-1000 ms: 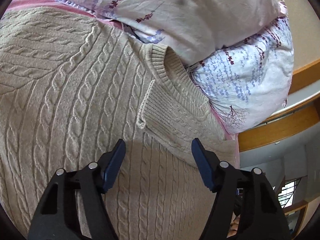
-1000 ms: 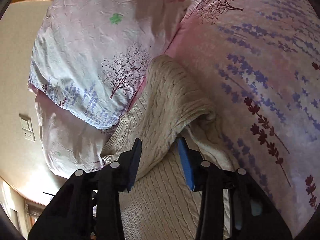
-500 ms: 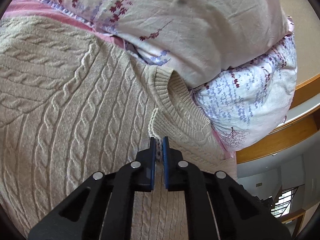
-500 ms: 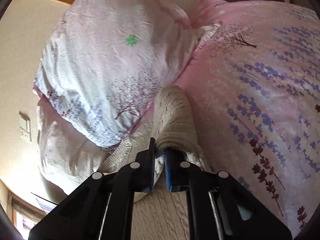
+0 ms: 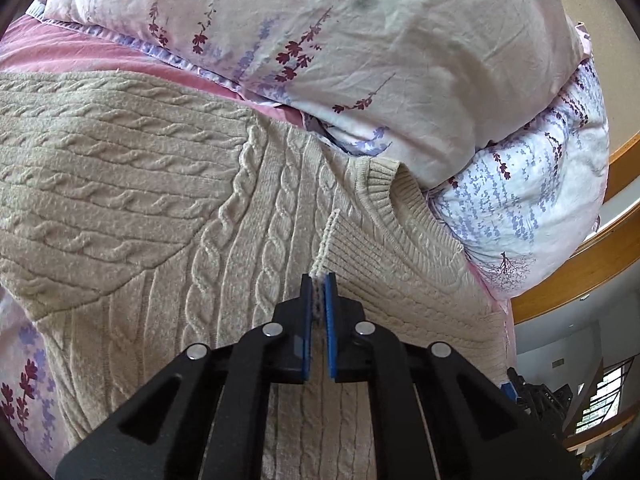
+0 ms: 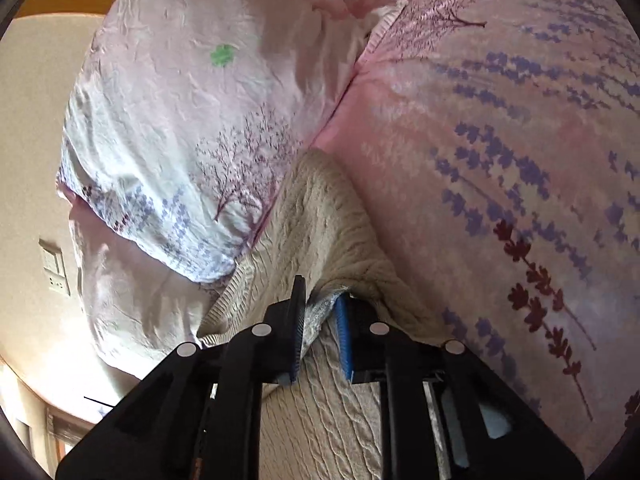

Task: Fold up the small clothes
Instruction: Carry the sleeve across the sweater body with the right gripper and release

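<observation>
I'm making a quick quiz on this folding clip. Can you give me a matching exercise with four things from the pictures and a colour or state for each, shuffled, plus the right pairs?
Things:
1. sweater
2. left gripper
3. bedsheet
4. pillow

States or colours:
A. pink with purple and dark red flower sprigs
B. beige cable knit, spread on the bed
C. pale, wrinkled, lying beyond the sweater's neckline
D. shut on a ribbed cuff edge

Pairs: 1-B, 2-D, 3-A, 4-C
</observation>
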`<state>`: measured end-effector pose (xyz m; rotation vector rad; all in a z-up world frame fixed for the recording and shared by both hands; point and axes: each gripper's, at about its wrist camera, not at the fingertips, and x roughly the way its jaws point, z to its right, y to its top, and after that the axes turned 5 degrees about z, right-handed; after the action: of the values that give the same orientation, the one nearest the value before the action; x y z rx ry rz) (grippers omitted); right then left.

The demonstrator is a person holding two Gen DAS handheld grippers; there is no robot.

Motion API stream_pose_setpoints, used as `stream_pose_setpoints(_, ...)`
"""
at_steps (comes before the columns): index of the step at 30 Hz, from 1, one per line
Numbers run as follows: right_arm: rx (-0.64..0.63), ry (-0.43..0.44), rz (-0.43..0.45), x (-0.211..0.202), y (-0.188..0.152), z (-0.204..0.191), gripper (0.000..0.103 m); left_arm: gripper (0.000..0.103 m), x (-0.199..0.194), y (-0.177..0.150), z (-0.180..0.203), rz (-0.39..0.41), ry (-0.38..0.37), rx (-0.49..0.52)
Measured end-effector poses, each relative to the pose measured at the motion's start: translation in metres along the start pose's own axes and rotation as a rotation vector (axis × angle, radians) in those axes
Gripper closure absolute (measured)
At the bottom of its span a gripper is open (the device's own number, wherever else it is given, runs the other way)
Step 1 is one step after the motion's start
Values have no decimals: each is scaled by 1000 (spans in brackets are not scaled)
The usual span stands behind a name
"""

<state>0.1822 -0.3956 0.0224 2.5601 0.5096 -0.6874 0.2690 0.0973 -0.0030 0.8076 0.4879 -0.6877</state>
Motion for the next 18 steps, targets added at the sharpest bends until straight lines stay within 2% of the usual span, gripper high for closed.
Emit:
stream_pose_setpoints(2, 13, -55, 58, -7, 1, 5, 96, 97, 4, -3, 3, -15, -12, 5)
stream_pose_setpoints(4, 50, -92, 44, -8, -2, 15, 96, 97, 5, -8, 6, -14, 4, 26)
stream_pose_setpoints(7, 20, -118, 23, -13, -4, 13, 93, 96, 5, -9, 10, -12, 12, 45)
stream_pose_setpoints(9, -5, -157, 31, -26, -5, 8, 83, 96, 3, -8, 7, -24, 4, 30)
stream_pose_setpoints(10, -26, -196, 51, -35, -5, 4, 68, 96, -1, -8, 5, -27, 1, 24)
stream_pose_setpoints(11, -53, -233, 78, -41, -6, -3, 58, 94, -6, -8, 2, -27, 1, 20)
stream_pose_setpoints(13, -142, -287, 147, -55, -9, -20, 58, 85, -21, -7, -5, -20, -11, 16)
stream_pose_setpoints(15, -291, -295, 156, -53, -15, -48, 55, 69, -39, -5, -11, -1, -10, 19)
stream_pose_setpoints(17, -449, -282, 82, -31, -27, -79, 42, 63, -60, -3, -21, 29, -11, 12)
stream_pose_setpoints(18, -538, -267, 19, -15, -39, -96, 42, 60, -70, -1, -27, 42, -14, 7)
